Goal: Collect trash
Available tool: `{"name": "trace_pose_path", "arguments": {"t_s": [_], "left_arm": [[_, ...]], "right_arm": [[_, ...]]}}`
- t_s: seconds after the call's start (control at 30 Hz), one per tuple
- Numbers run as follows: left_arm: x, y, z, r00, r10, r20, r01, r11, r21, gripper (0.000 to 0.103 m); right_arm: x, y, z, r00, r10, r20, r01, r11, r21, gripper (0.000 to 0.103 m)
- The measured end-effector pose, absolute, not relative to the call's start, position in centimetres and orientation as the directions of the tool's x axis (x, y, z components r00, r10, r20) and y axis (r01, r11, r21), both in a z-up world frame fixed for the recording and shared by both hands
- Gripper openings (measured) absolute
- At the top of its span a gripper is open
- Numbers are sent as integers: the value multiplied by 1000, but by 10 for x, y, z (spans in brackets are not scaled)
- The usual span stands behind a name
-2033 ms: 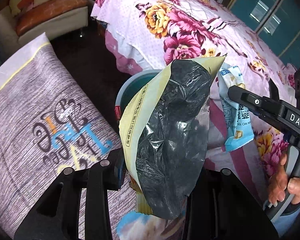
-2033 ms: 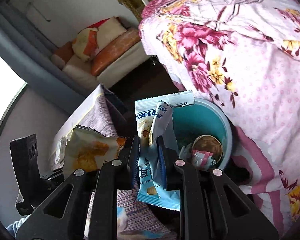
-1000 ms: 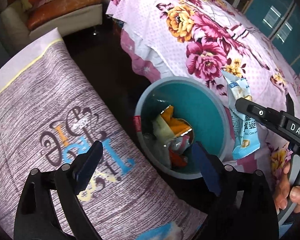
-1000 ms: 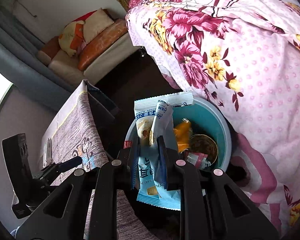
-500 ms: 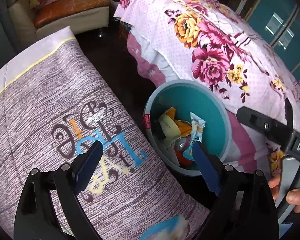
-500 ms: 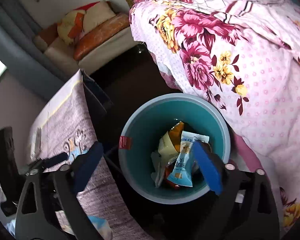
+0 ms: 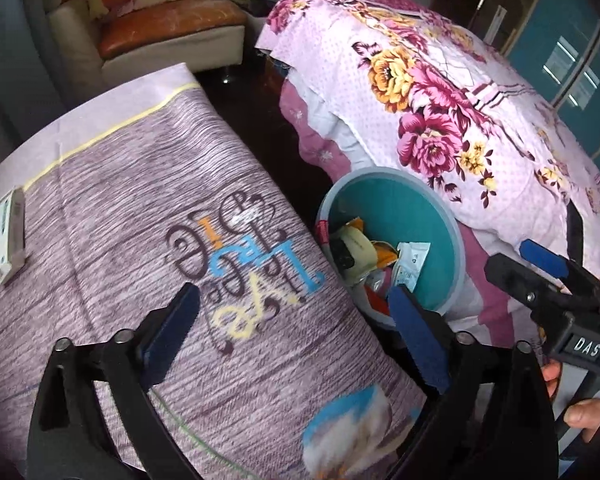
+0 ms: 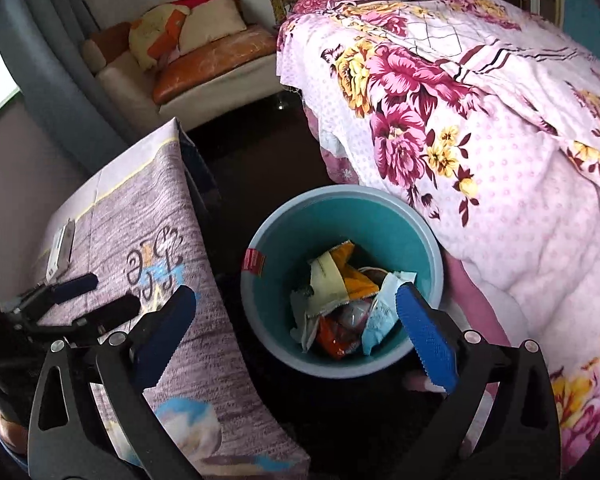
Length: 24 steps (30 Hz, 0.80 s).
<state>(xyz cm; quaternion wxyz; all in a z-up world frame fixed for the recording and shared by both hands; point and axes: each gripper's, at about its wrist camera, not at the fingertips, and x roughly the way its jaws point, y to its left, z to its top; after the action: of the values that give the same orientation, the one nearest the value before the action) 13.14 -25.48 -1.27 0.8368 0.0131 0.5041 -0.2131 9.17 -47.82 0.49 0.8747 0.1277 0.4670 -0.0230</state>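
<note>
Both grippers are empty at this moment. The left gripper (image 7: 292, 320) has its blue-padded fingers (image 7: 418, 336) spread wide apart and hangs over the desk (image 7: 112, 208), which is covered by a purple wood-grain cloth with lettering. The right gripper (image 8: 296, 328) is just as wide open and sits almost straight above the teal trash bin (image 8: 380, 216).

The bin stands on the dark floor, wedged between the desk edge and the floral-covered bed (image 8: 500, 128). From the left gripper it lies off at about 2 o'clock, close by; from the right one it is dead ahead, between the fingertips. Inside it is a loose heap of wrappers (image 8: 348, 304): a pale yellow packet, an orange one, a light blue sachet, something red lower down. The heap fills only the bottom of the bin.

The only loose thing I can see left on the desk is a small flat white box (image 7: 6, 236), far out at about 9 o'clock from the left gripper, near the yellow stripe, its long axis running roughly away from the camera. Whether it counts as trash I cannot tell. If it does, the left hand is plainly the nearer one, and it would have to swing away from the bin and line its fingers across the box's narrow width. A blurred blue-and-white patch near the desk's front edge looks like print on the cloth.
</note>
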Motion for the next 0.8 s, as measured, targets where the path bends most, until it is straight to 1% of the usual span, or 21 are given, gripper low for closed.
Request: {"name": "trace_pose_path", "arguments": {"t_s": [0.1,0.47,0.8], "left_arm": [[125,-244,-10,400,-331,-855,340,920,-197,99],[88,-218,7,454,-281,-846,296,943,-154,99],[72,-207,11,471,-280,-837,285,946,-156,99]], "right_arm": [[79,-467,10,569,57,-821,146,975,169,96],[52,-441,29,605,58,-794,90,986,141,96],[37,-421,42,607,69,-792,52,991,127,96]]}}
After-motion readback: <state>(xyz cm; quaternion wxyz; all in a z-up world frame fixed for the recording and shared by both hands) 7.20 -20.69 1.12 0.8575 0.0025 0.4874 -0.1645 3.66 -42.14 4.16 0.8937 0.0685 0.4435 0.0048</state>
